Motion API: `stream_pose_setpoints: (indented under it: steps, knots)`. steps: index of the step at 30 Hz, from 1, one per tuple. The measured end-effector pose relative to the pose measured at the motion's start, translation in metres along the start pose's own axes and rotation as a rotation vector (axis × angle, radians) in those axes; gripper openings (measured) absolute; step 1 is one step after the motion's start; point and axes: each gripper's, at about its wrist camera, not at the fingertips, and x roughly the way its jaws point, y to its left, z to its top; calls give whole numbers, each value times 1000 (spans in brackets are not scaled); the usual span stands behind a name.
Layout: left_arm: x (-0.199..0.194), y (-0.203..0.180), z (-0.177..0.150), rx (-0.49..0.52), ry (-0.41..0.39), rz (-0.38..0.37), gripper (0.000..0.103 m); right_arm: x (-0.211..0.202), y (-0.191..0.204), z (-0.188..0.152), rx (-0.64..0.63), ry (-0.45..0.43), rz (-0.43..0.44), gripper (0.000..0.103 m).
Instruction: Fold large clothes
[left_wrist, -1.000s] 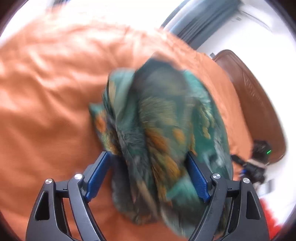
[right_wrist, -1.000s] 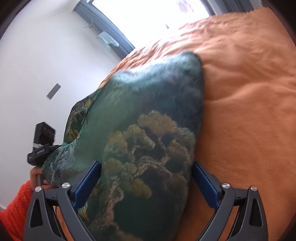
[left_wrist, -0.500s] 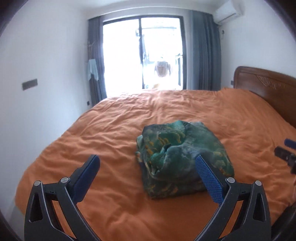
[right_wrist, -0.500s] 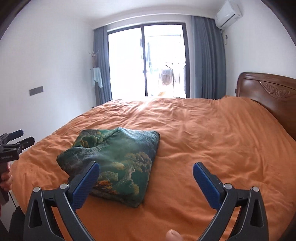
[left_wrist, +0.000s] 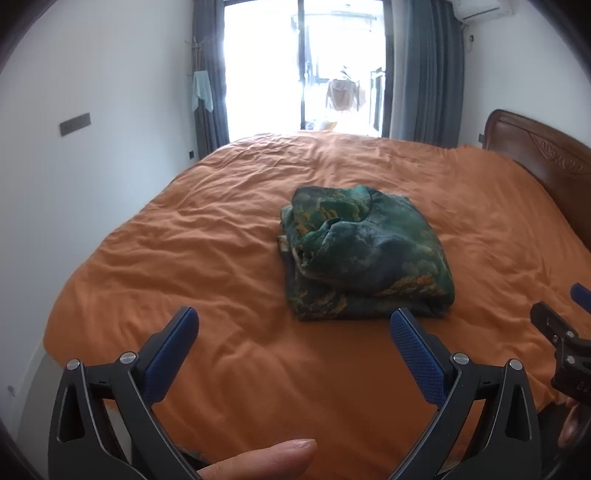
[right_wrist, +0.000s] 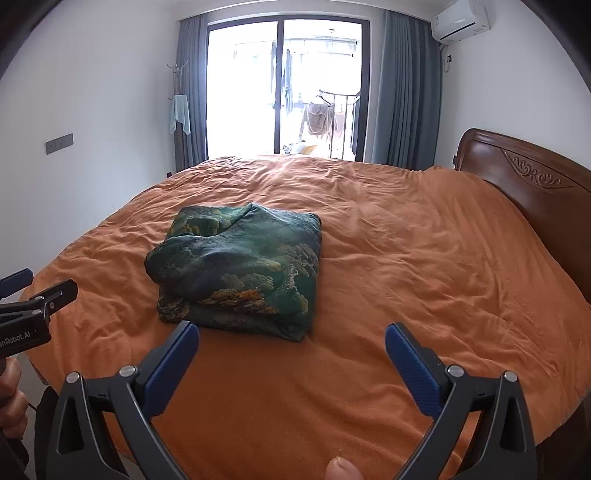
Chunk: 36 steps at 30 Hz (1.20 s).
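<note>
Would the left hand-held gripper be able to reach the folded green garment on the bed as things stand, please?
Probably yes: the left hand-held gripper is open, and only bare orange bedspread lies between it and the folded green garment; nothing blocks the way.

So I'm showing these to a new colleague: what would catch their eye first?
Probably the folded green patterned garment, a compact bundle lying on the orange bed cover, left of centre in the right wrist view. Next, the bright glass balcony door behind the bed. Both the left gripper and the right gripper are open, short of the garment.
</note>
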Motion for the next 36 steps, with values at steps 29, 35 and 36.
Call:
stream_pose_setpoints:
  steps: [29,35,36]
  knots:
    - [-2,-23,-11,75,76,16,103,-11,14,-3,-42,58,-24,103]
    - [-8,-20,-12,49,40,1,103,-10,14,-2,-46,67,-28,103]
    - [-9,-22,-11,56,35,6,102,-11,14,-2,-45,65,-26,103]
